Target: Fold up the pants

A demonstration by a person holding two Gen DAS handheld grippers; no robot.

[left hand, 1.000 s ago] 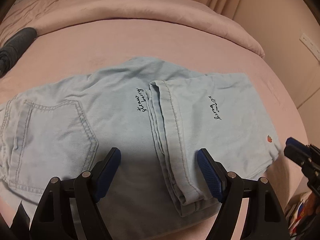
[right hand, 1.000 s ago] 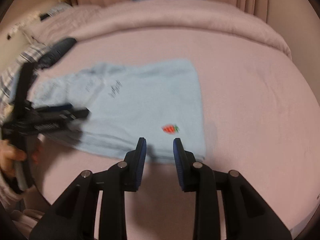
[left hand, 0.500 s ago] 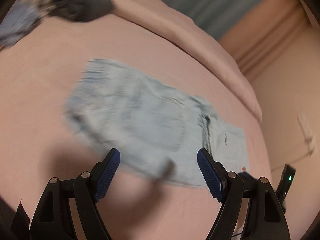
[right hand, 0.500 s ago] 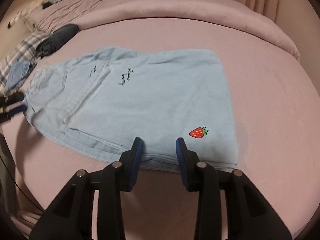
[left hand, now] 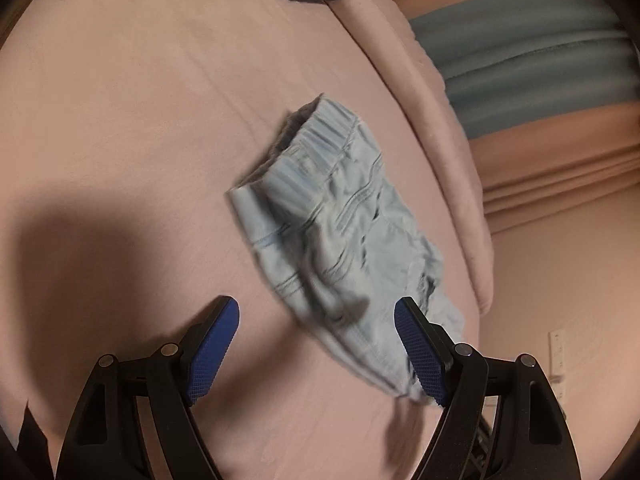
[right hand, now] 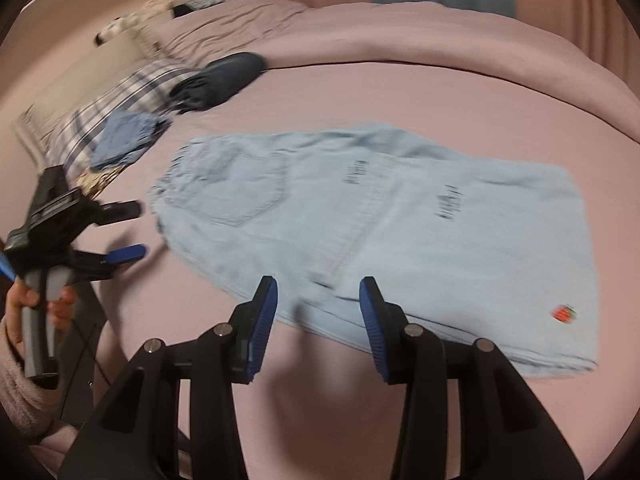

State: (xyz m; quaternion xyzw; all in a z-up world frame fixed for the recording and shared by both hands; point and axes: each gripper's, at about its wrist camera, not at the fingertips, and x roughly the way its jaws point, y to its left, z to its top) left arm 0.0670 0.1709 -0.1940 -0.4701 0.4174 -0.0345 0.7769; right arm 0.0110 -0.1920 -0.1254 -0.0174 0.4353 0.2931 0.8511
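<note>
Light blue jeans [right hand: 400, 232] lie folded on the pink bed, legs doubled over the seat, a small strawberry patch [right hand: 563, 313] near the right end. In the left wrist view the elastic waistband end of the jeans [left hand: 328, 216] faces me. My left gripper [left hand: 316, 320] is open just short of the waistband corner, nothing between its fingers; it also shows as the left gripper [right hand: 120, 232] at the jeans' left end, held by a hand [right hand: 24, 300]. My right gripper [right hand: 318, 292] hovers over the near edge, its jaws opening with nothing between them.
A dark rolled garment [right hand: 220, 80], a blue folded cloth [right hand: 124, 140] and a plaid pillow [right hand: 120, 92] lie at the bed's far left. A rolled pink duvet [right hand: 440, 36] runs along the back. A wall with a socket [left hand: 560, 352] is to the right in the left wrist view.
My left gripper swung round from the jeans' near side to the waistband end and rolled. My right gripper slid left along the near edge, away from the strawberry, and its jaws widened.
</note>
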